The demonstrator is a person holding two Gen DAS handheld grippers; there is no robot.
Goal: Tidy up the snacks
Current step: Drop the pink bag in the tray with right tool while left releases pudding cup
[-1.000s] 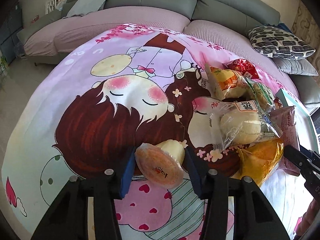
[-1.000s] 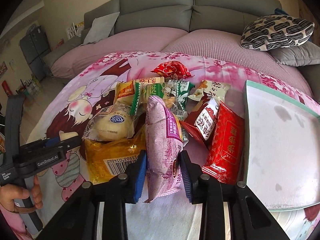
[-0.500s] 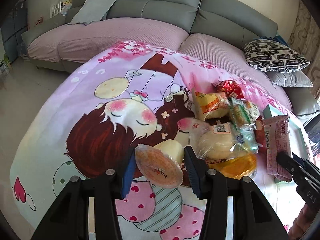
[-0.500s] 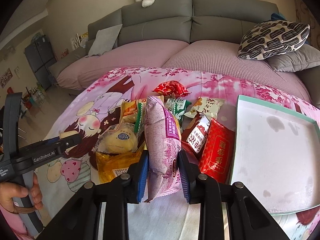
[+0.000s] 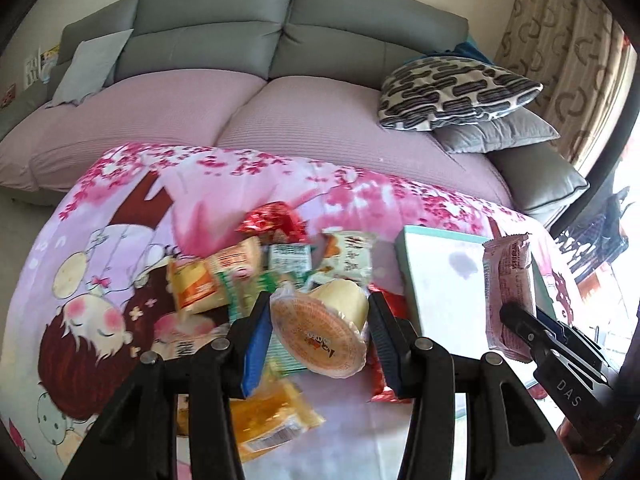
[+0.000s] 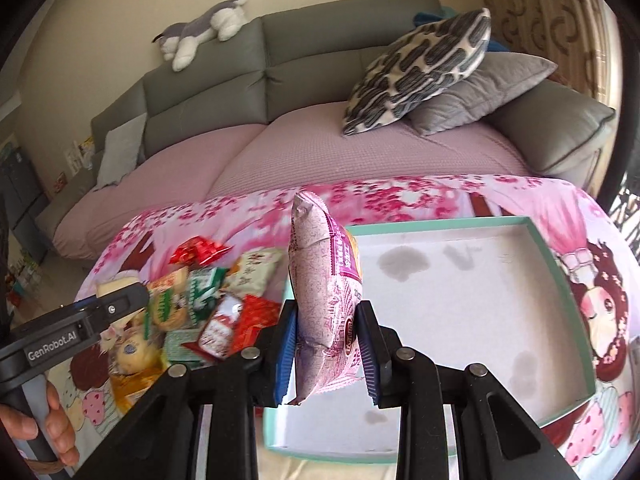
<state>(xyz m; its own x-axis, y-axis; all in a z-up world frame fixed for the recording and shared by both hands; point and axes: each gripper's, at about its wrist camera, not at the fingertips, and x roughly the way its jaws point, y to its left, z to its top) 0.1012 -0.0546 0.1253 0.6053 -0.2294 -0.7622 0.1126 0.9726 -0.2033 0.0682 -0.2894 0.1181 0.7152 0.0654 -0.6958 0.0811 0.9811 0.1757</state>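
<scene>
My left gripper [image 5: 318,340] is shut on a pale pudding cup [image 5: 320,330] with an orange foil lid, held tilted above the snack pile [image 5: 240,276]. My right gripper [image 6: 326,354] is shut on a pink speckled snack bag [image 6: 324,300], held upright over the near left corner of the white box with a teal rim [image 6: 560,276]. In the left wrist view the right gripper [image 5: 520,320] and its pink bag [image 5: 508,284] hang at the right, beside the box [image 5: 440,276]. In the right wrist view the left gripper [image 6: 120,300] shows at the left over the pile [image 6: 200,300].
The snacks and box lie on a pink cartoon-print cloth [image 5: 120,240] over a low table. Behind stands a grey sofa with a mauve cover [image 5: 280,120], a patterned cushion [image 5: 452,92] and a plush toy [image 6: 204,36]. A person's hand [image 6: 52,436] grips the left tool.
Both grippers have risen and swung right with their loads. The pudding cup now hangs over the snack pile and the pink bag has left the pile for the box's corner.
</scene>
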